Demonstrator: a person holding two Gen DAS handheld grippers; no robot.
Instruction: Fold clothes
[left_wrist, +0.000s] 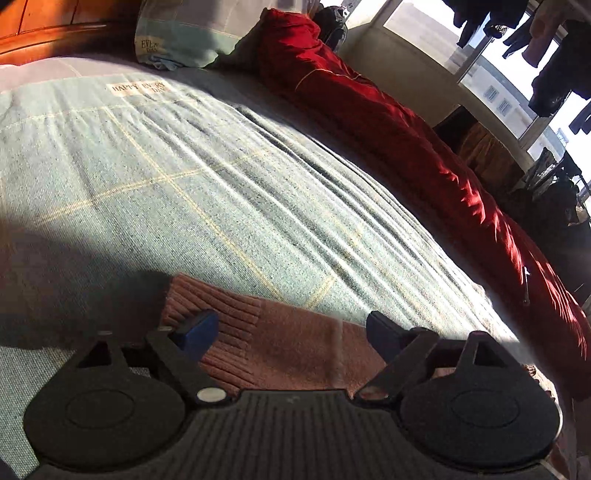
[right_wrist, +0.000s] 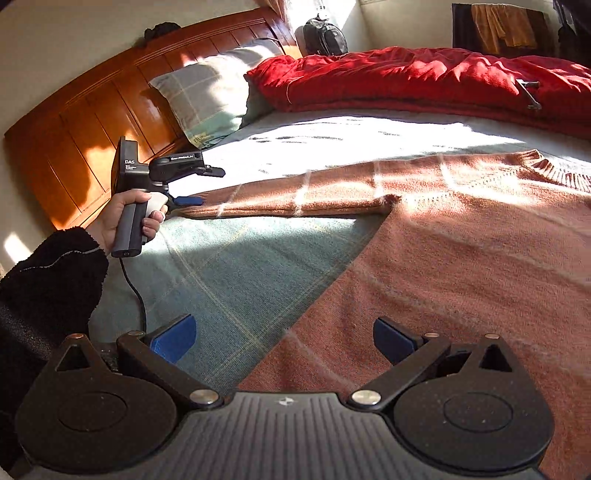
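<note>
Sweater (right_wrist: 461, 258) beneath both wide-spread grippers

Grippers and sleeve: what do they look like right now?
Both grippers, left and right, are black, with blue finger pads, ribbed bases and silver pivot pins. The left handle reads "DAS", with a black cable trailing. The sleeve is black fleece.

A rust-pink knitted sweater (right_wrist: 461, 258), crossed by thin pale stripes and ribbed at cuff and collar, fills the right of the right wrist frame. Under it the bed cover (right_wrist: 229, 273) is pale green with a fine yellow check. A bright red quilt (right_wrist: 424, 85) lies at upper right, against an orange-brown wooden headboard (right_wrist: 85, 122) at upper left. Both tongs carry blue pads (right_wrist: 173, 338) on black arms.
</note>
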